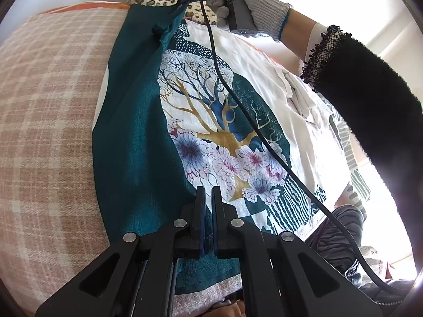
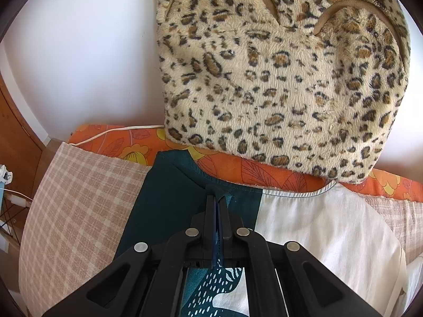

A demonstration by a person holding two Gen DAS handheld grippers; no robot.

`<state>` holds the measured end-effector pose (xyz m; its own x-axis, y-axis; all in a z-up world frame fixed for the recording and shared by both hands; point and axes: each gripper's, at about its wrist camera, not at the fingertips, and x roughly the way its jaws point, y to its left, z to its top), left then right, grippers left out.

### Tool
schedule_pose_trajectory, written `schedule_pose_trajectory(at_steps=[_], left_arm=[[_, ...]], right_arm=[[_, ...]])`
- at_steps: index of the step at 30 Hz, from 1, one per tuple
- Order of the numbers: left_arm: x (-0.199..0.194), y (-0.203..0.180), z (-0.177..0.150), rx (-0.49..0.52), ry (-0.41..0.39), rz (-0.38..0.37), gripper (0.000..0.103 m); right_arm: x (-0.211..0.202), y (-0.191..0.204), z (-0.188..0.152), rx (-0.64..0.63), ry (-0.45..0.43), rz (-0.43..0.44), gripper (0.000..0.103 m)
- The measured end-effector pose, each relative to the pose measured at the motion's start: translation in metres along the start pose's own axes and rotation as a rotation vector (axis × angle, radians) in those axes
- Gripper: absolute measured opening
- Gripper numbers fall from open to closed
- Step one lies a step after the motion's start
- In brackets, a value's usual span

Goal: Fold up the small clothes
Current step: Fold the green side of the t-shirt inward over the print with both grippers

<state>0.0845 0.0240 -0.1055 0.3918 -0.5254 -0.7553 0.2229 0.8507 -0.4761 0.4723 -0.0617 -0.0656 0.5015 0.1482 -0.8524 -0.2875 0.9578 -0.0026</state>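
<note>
A small teal and white garment (image 1: 211, 121) with a printed tree and flowers lies spread on a pink checked blanket (image 1: 47, 121). Its teal side panel (image 1: 132, 137) is folded over along the left. My left gripper (image 1: 208, 192) is shut on the garment's near teal edge. My right gripper (image 2: 219, 198) is shut on a pinch of the teal fabric (image 2: 171, 198) at the garment's far edge, next to its white part (image 2: 317, 227). In the left wrist view the gloved hand holding the right gripper (image 1: 238, 8) is at the top.
A leopard-print cushion (image 2: 285, 74) stands against the white wall just beyond the garment. An orange floral sheet (image 2: 238, 169) shows under it. A black cable (image 1: 238, 100) crosses above the garment. A white cable (image 2: 113, 132) lies at the far left. Other clothes (image 1: 343, 227) lie right.
</note>
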Motion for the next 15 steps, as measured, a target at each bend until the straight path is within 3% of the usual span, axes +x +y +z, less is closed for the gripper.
schedule_pose_trajectory(at_steps=[2,4,7,12,15], left_arm=[[-0.005,-0.001,0.0,0.025,-0.02,0.037,0.003],[-0.012,0.003,0.0,0.026,-0.029,0.053,0.011],[-0.023,0.012,-0.004,0.007,-0.052,0.063,0.021],[-0.027,0.009,-0.017,-0.003,-0.045,0.008,0.022],[-0.018,-0.003,-0.024,0.045,-0.035,0.031,0.022]], right_arm=[[0.006,-0.003,-0.004,-0.025,0.037,-0.082,0.048],[-0.001,-0.008,-0.011,-0.025,0.013,-0.089,0.049],[-0.016,-0.014,-0.023,0.012,0.01,-0.013,0.048],[-0.042,0.001,-0.046,0.008,0.007,0.158,0.048],[-0.048,0.023,-0.052,-0.023,-0.004,0.213,0.047]])
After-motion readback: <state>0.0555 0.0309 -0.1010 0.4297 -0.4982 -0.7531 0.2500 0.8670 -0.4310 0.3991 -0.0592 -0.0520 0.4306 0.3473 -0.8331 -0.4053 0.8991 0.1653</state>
